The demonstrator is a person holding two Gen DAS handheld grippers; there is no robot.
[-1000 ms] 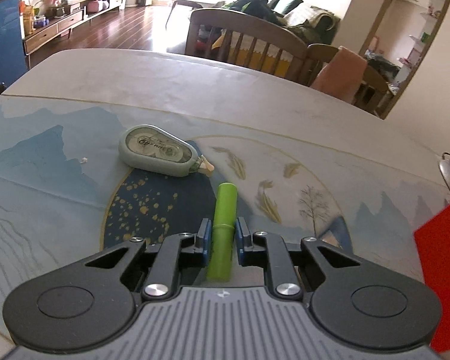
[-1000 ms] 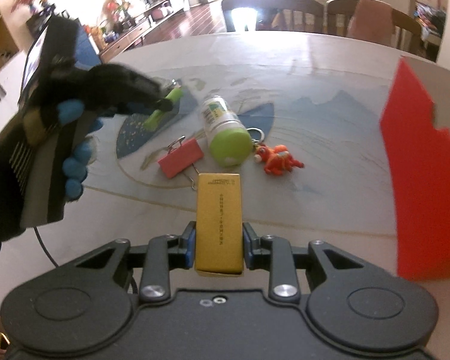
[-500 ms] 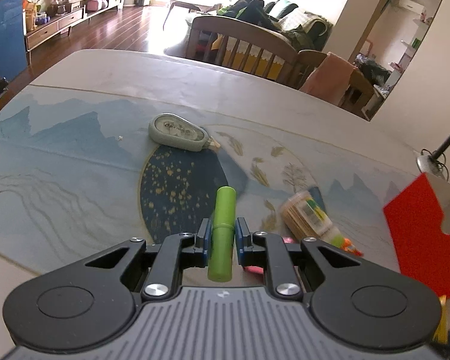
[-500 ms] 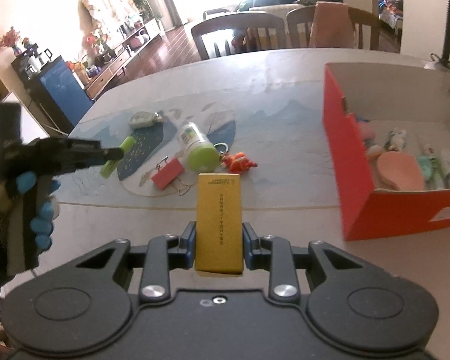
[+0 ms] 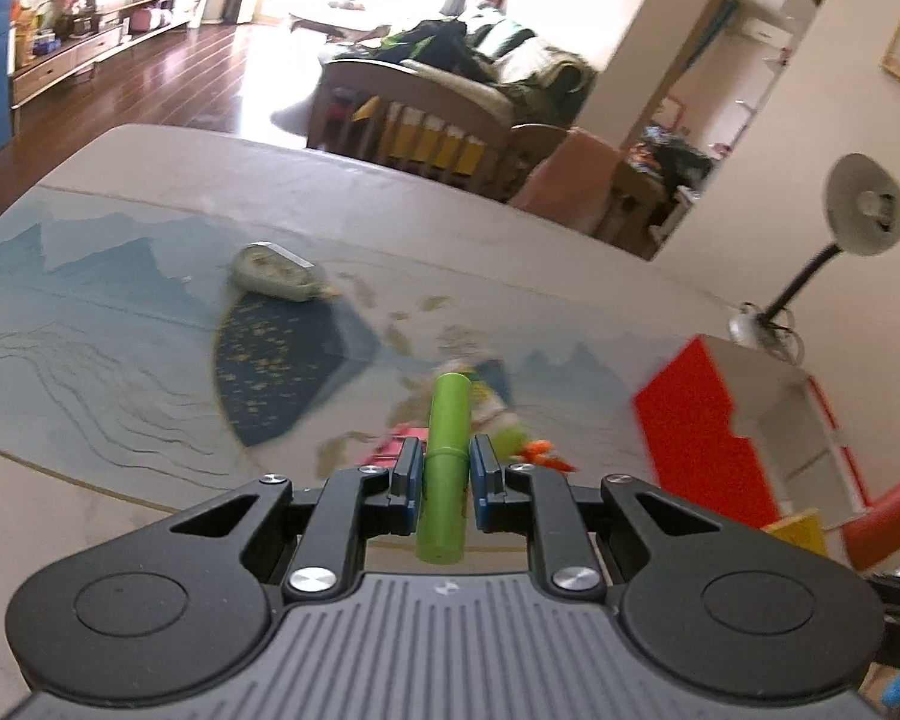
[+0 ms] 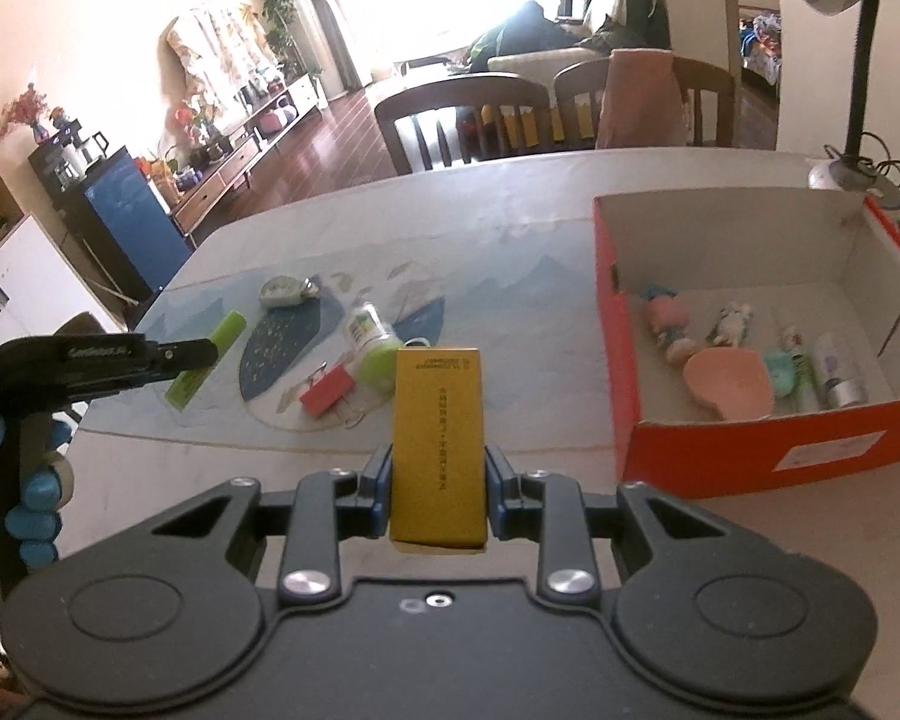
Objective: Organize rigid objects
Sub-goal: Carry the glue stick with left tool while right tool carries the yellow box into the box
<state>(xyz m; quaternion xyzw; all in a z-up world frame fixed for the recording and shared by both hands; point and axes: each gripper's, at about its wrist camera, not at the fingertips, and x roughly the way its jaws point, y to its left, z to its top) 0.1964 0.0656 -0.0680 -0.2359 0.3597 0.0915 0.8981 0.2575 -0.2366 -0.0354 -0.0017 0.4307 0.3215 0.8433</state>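
My left gripper is shut on a green tube and holds it above the table; it also shows in the right wrist view at the left. My right gripper is shut on a yellow box, raised above the near table edge. The red box stands at the right with several small items inside; it shows in the left wrist view too. On the mat lie a correction tape, a green-capped bottle and a red binder clip.
A desk lamp stands behind the red box. Chairs line the far table edge. An orange toy lies by the bottle, partly hidden behind my left gripper.
Both grippers have risen and pulled back from the table with their objects. The left one has swung right, so the red box and lamp have come into its view.
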